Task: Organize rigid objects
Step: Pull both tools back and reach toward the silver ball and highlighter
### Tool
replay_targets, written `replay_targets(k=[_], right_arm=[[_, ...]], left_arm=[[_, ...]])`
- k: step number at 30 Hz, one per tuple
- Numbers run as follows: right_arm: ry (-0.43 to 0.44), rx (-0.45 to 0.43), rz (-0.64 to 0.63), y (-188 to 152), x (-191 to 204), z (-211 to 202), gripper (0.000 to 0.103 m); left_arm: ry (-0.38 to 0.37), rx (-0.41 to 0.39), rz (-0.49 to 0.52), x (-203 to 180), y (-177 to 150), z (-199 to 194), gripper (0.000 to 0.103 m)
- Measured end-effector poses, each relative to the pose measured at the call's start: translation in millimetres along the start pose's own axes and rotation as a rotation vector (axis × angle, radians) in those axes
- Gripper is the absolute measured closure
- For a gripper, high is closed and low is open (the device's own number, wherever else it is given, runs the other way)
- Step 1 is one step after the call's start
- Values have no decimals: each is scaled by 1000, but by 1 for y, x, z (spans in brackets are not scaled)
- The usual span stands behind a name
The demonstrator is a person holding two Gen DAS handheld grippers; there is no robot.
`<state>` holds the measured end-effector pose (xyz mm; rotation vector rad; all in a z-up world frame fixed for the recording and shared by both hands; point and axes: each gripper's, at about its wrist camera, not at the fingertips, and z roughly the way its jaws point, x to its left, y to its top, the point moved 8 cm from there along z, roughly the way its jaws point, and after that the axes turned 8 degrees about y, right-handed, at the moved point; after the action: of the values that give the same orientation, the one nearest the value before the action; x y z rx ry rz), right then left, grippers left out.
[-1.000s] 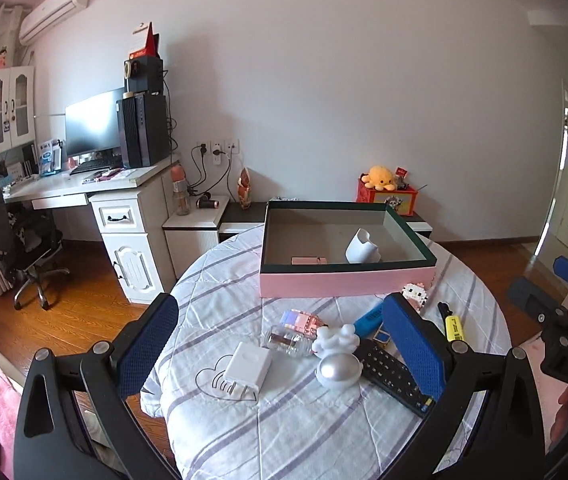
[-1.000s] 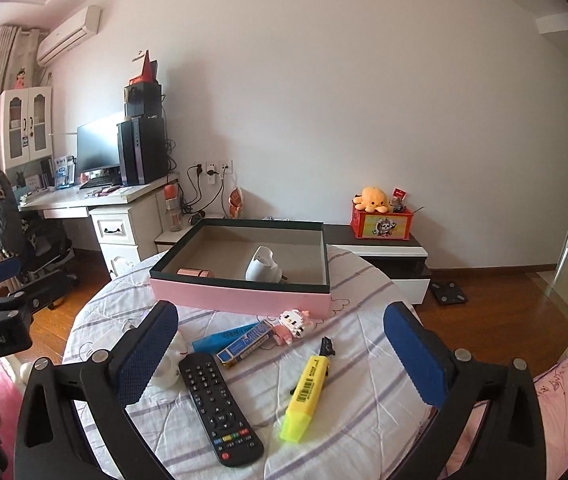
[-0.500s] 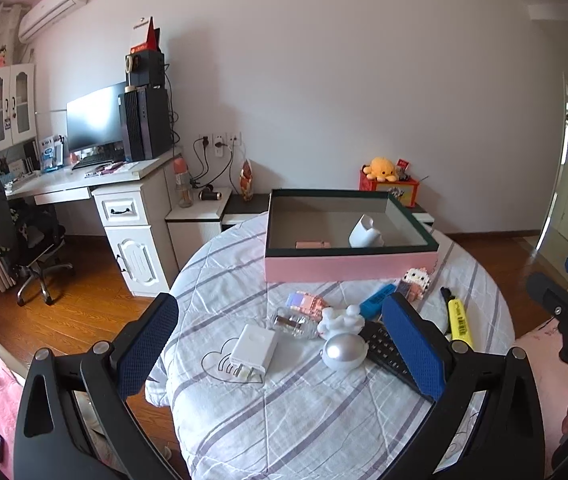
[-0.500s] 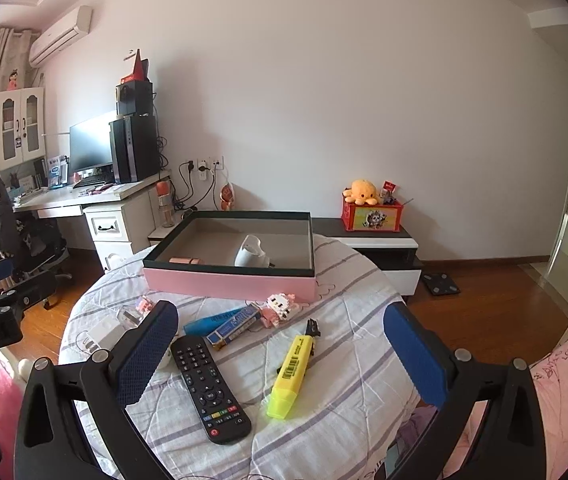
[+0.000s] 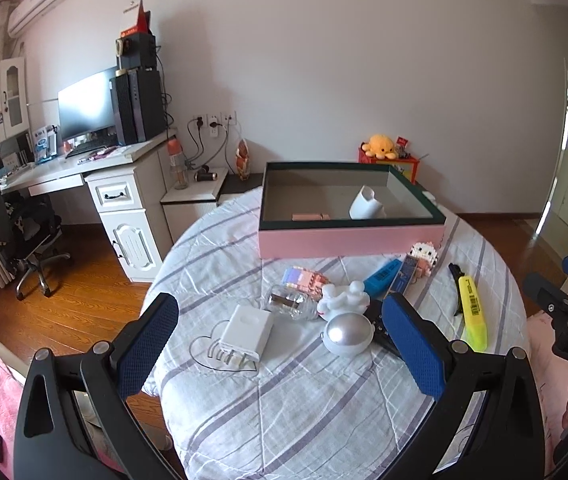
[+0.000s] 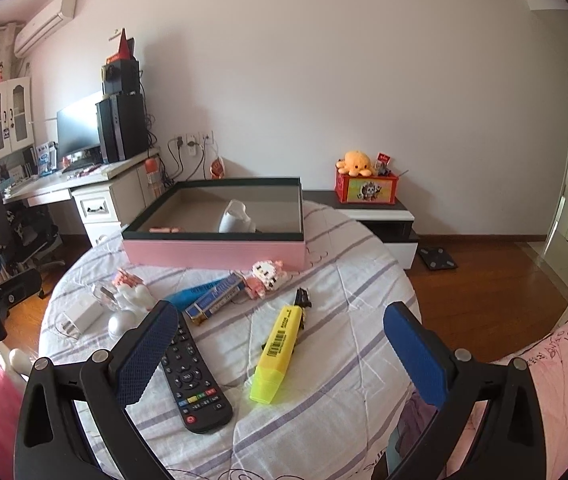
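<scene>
- Both sets of jaws are held wide apart and empty above the near edge of the tabletop (image 6: 323,412); nothing is gripped by the left gripper (image 5: 284,354) or the right gripper (image 6: 280,360).
- The step in hand is judged to be the approach before a pick: loose things are yet to be moved into the pink box (image 5: 349,242).
- Nearest the right jaws, the remote control (image 6: 192,380) lies just beside the left finger, and the yellow highlighter (image 6: 278,352) lies between the two fingers, tilted, cap end toward the near edge.
- Between the left jaws lie the white charger (image 5: 246,332) and the silver ball (image 5: 347,334), with a small white figure (image 5: 341,298) and a glass bottle (image 5: 289,302) just behind.
- Farther in, toward the middle of the tabletop, a blue tube (image 6: 194,293), a blue packet (image 6: 216,298) and a block-built cat figure (image 6: 266,278) are seen.
- The box stands at the far edge, already holding a white cup (image 6: 236,218) and a pink bar (image 5: 309,217).
- The next move is judged to call for lowering one pair of jaws over a single thing, the highlighter being best lined up, and closing across its narrow sides.
</scene>
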<state>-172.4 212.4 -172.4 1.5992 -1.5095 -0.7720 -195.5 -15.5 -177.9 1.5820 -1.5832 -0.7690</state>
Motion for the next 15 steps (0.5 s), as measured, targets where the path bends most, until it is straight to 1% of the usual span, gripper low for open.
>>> replay_targets(k=[7,13,15], right_arm=[[-8,87,16,-22,-9,34,0],[-6,141,22,-36,-16,59,0],[-7,154,25,-38,-19,65,0]], left_arm=[[-21,90,47,-28,-23,38,0],[-38,147,76,-53,-36,74,0],[-48,159,71,-59,-38,86,1]])
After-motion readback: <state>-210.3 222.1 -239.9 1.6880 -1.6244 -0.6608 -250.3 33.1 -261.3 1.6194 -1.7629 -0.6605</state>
